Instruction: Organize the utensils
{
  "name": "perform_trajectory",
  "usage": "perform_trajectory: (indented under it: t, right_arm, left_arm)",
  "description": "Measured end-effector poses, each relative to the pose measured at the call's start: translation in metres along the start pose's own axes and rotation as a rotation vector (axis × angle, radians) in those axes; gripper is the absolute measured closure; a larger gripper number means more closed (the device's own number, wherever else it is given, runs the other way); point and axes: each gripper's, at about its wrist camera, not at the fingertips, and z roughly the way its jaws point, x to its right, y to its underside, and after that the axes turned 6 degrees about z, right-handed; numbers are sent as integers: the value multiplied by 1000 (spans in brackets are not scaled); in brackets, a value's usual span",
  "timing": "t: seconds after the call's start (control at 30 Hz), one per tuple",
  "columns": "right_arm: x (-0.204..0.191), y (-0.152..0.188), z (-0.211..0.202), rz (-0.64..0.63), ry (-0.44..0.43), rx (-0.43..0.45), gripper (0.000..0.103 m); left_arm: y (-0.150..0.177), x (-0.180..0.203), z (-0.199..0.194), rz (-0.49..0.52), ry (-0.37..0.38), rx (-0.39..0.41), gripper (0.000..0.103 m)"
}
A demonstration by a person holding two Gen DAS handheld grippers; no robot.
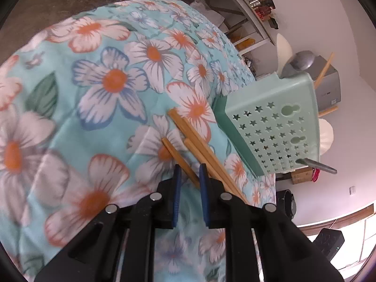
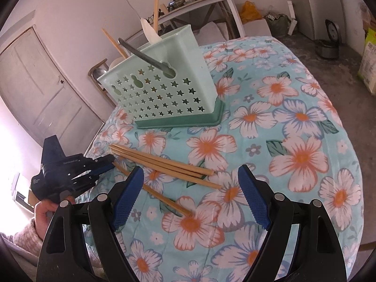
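The left gripper [image 1: 189, 176] has its blue fingers [image 1: 176, 183] standing a little apart, with the near end of one chopstick [image 1: 179, 159] lying in the gap between them; I can't tell whether the pads are touching it yet, so I'd call them apart, not clamped. The right gripper [image 2: 191, 188] hangs over the flowered cloth [image 2: 293, 122] with its fingers [image 2: 129, 195] spread wide and nothing between them. I count four loose chopsticks [image 2: 162, 164] on the cloth: three lying in a tight bunch, nearly side by side, and the fourth set apart, nearer to me and crossing under the right gripper's left finger. Just beyond them stands one pale green holder [image 2: 164, 89], punched with stars, on a darker green base. It already holds two chopsticks [image 2: 156, 4] poking up, one grey-handled utensil [image 2: 143, 55] leaning out, and at least one white utensil [image 2: 150, 34]; more may be hidden inside. These sticks look light, stiff and smooth, so I judge they'd roll or swivel in a loose pinch. The soft cloth gives under them, which should let a finger get beneath. Taking one near its thick end, square across, seems safest to me.
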Motion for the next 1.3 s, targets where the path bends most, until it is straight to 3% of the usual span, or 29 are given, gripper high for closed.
perform_trajectory:
  t: [0.13, 0.37, 0.5, 0.63, 0.7, 0.8, 1.03, 1.3]
  right_arm:
    - [2, 5, -3, -2, -3, 7, 24]
    - [2, 9, -16, -14, -2, 32, 24]
    - [3, 10, -19, -11, 5, 35, 24]
    - [-1, 12, -19, -18, 8, 31, 25]
    - [-4, 13, -20, -30, 10, 32, 25]
    - [-10, 13, -22, -66, 19, 34, 27]
    - [-44, 1, -3, -225, -14, -15, 41]
    - [-103, -12, 63, -428, -101, -147, 65]
  left_arm:
    - [1, 1, -7, -10, 2, -9, 89]
    - [-3, -12, 4, -149, 53, -66, 83]
    - [-2, -12, 9, -184, 40, -68, 83]
    - [-2, -1, 11, -151, -21, -57, 83]
    - [-3, 3, 10, -107, -62, -56, 89]
    - [-3, 3, 7, -83, -64, -60, 89]
    - [-6, 1, -9, 7, -111, -54, 88]
    - [-3, -13, -17, 26, -67, -50, 88]
